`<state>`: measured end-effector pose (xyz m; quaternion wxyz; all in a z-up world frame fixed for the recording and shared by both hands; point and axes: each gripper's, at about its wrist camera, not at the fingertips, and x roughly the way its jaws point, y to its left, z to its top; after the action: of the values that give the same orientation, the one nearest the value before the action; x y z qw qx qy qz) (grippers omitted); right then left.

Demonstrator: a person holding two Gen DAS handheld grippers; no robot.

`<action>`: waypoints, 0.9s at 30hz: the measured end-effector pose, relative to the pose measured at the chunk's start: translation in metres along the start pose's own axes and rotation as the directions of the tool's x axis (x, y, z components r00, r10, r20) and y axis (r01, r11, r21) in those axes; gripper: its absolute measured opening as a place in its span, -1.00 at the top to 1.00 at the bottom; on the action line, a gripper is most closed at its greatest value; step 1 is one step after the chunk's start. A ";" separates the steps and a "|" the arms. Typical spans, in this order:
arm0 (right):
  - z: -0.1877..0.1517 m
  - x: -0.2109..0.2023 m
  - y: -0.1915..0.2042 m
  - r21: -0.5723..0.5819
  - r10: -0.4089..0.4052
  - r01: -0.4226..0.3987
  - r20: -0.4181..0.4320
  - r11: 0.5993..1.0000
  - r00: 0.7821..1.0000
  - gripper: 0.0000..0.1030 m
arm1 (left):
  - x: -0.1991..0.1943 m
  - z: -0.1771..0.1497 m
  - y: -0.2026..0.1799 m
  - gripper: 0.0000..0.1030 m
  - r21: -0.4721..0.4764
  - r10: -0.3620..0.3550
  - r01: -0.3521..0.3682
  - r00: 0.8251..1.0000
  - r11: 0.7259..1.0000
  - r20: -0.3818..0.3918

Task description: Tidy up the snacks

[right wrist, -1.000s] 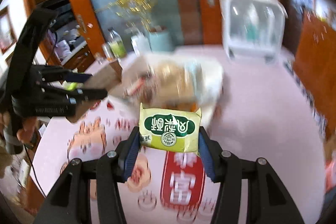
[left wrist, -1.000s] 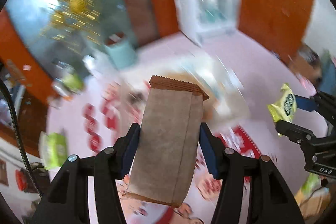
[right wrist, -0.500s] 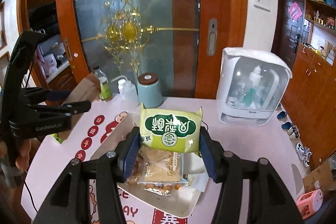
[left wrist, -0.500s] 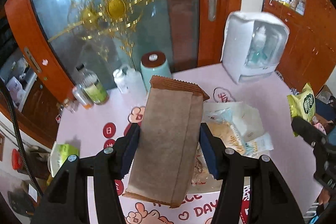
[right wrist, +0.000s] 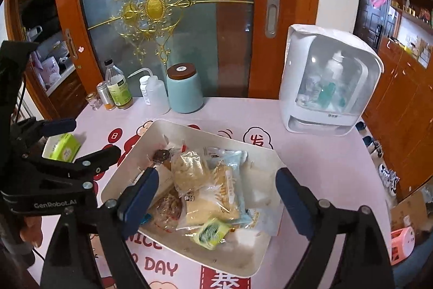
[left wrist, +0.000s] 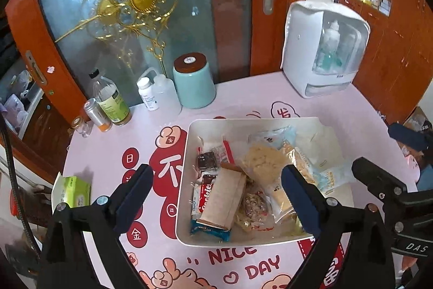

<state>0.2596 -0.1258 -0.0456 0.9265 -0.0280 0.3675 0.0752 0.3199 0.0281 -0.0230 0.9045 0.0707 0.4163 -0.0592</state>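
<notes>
The brown paper packet (left wrist: pixel 223 198) lies in the white tray (left wrist: pixel 186 153) at lower centre of the left view, among other snacks; the yellow-green packet (right wrist: pixel 212 232) lies at the tray's near edge. Both the left tool (left wrist: pixel 216 197) and right tool (right wrist: pixel 216 202) have just opened, jaws apart and holding nothing, above the pink bench (left wrist: pixel 108 151).

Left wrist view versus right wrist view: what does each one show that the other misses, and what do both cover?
Only the left wrist view shows the brown paper pouch whole, lying on the cookie packs at the tray's left side.

Only the right wrist view shows the yellow-green snack packet at the tray's near edge, the shoes on the floor, and the pink object at lower right.

Both show the white tray of snacks, the teal canister, the bottles, the white cabinet, the green tissue box, and each tool with nothing between its fingers.
</notes>
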 end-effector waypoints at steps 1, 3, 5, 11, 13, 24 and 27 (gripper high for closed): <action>-0.001 -0.004 0.000 0.005 0.008 -0.008 -0.001 1.000 1.000 -0.73 | -0.004 -0.001 0.000 -0.84 -0.004 -0.001 0.001 1.000 1.000 0.004; -0.002 -0.009 0.001 0.012 0.024 -0.024 -0.005 1.000 1.000 -0.73 | -0.013 -0.004 -0.002 -0.84 -0.016 0.001 -0.001 1.000 1.000 0.009; -0.003 -0.014 0.001 0.017 0.031 -0.031 -0.009 0.999 0.999 -0.73 | -0.023 -0.008 -0.003 -0.84 -0.030 -0.005 0.005 1.000 1.000 0.015; -0.012 -0.040 0.005 0.002 0.029 -0.029 0.006 1.000 1.000 -0.73 | -0.059 -0.023 -0.008 -0.84 -0.057 -0.008 0.010 0.999 0.998 0.036; -0.016 -0.051 0.006 0.003 0.037 -0.037 0.010 0.999 0.999 -0.73 | -0.071 -0.029 -0.010 -0.85 -0.064 -0.004 0.007 0.999 0.998 0.044; -0.050 -0.114 0.012 0.004 0.083 -0.083 0.037 0.997 0.996 -0.73 | -0.148 -0.081 -0.026 -0.93 -0.101 0.041 -0.033 0.996 0.994 0.081; -0.068 -0.130 0.014 0.012 0.102 -0.102 0.037 0.995 0.994 -0.73 | -0.164 -0.106 -0.030 -0.95 -0.129 0.050 -0.041 0.996 0.991 0.068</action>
<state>0.1186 -0.1349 -0.0060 0.9281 -0.0014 0.3522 0.1204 0.1295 0.0259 0.0314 0.9225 0.0201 0.3851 -0.0145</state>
